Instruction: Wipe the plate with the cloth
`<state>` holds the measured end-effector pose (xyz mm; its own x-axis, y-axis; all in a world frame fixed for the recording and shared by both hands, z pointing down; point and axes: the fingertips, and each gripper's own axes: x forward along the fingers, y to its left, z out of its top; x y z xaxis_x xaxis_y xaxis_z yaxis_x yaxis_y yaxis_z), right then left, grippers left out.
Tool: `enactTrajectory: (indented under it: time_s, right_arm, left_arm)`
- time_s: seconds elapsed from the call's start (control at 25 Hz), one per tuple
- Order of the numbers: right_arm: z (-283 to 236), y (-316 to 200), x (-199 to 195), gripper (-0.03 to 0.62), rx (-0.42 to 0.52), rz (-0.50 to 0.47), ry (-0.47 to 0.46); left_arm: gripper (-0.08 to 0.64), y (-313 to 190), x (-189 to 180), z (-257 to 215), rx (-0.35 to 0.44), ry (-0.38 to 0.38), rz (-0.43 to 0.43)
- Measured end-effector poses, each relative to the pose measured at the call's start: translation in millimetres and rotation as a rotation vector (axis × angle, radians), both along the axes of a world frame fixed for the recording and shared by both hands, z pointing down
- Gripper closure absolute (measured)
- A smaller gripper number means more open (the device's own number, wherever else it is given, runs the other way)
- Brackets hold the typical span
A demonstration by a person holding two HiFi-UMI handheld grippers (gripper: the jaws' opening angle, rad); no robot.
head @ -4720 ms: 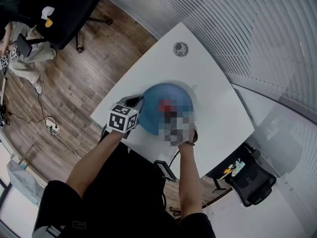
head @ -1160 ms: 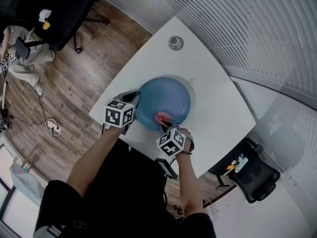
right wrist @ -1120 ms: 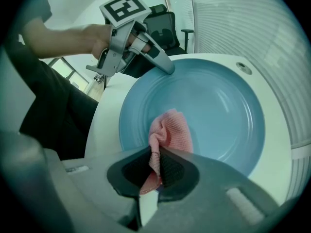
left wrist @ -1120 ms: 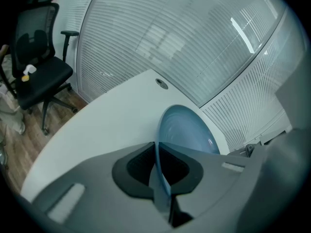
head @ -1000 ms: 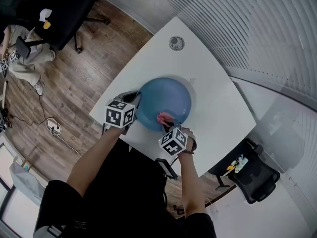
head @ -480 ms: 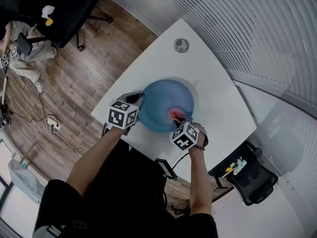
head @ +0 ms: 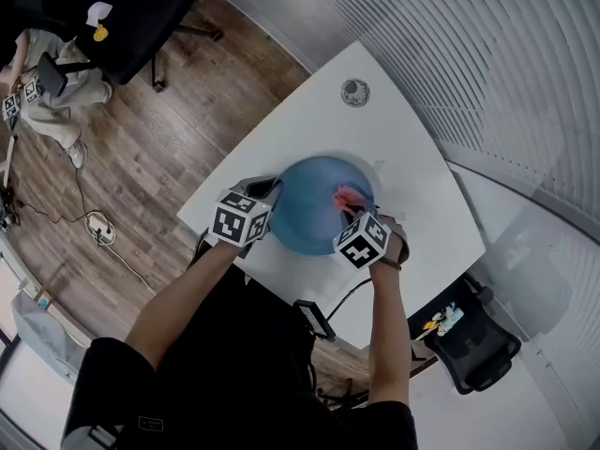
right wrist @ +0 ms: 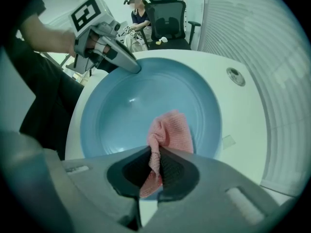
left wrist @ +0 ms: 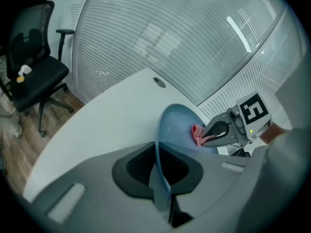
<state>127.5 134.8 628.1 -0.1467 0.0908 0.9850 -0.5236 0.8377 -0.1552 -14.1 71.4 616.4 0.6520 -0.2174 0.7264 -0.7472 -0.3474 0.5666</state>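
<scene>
Right claw [right wrist: 154, 174], pinching the pink cloth [right wrist: 167, 130], has shifted toward the right rim of the blue plate [right wrist: 141, 96]; left claw [left wrist: 163, 178] grips the opposite rim.

Blue plate [head: 314, 218], pink ribbed cloth [head: 349, 197] — white table [head: 417, 190], brown wood-grain floor [head: 155, 148].

Illumination is bright, even. The plate [right wrist: 146, 106] shows a small highlight. Gripper-view edges curve and darken.
</scene>
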Motion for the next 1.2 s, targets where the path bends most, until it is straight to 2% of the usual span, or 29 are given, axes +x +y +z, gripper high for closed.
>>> enactTrajectory:
  time_s: [0.4, 0.64, 0.92, 1.08, 1.2]
  right_arm:
    - [2.0, -51.9, 0.1, 0.568, 0.093, 0.005, 0.045]
    - [3.6, -56.5, -1.1, 0.568, 0.227, 0.000, 0.089]
    - [-29.3, -57.1, -19.3, 0.568, 0.403, 0.134, -0.024]
    - [-60.1, -55.1, -22.2, 0.568, 0.524, 0.245, -0.106]
    - [-82.4, -46.4, -23.4, 0.568, 0.590, 0.329, -0.166]
  left_arm:
    - [0.545, -0.7, -1.5, 0.4, 0.001, 0.002, -0.003]
    - [0.543, 0.2, -1.8, 1.0, 0.001, 0.001, -0.016]
    - [0.539, -0.4, -1.9, -0.1, 0.031, -0.015, -0.024]
    - [0.473, -3.1, 0.7, -4.5, 0.057, 0.001, -0.033]
    - [0.451, -3.8, -0.2, -11.9, 0.076, 0.007, -0.035]
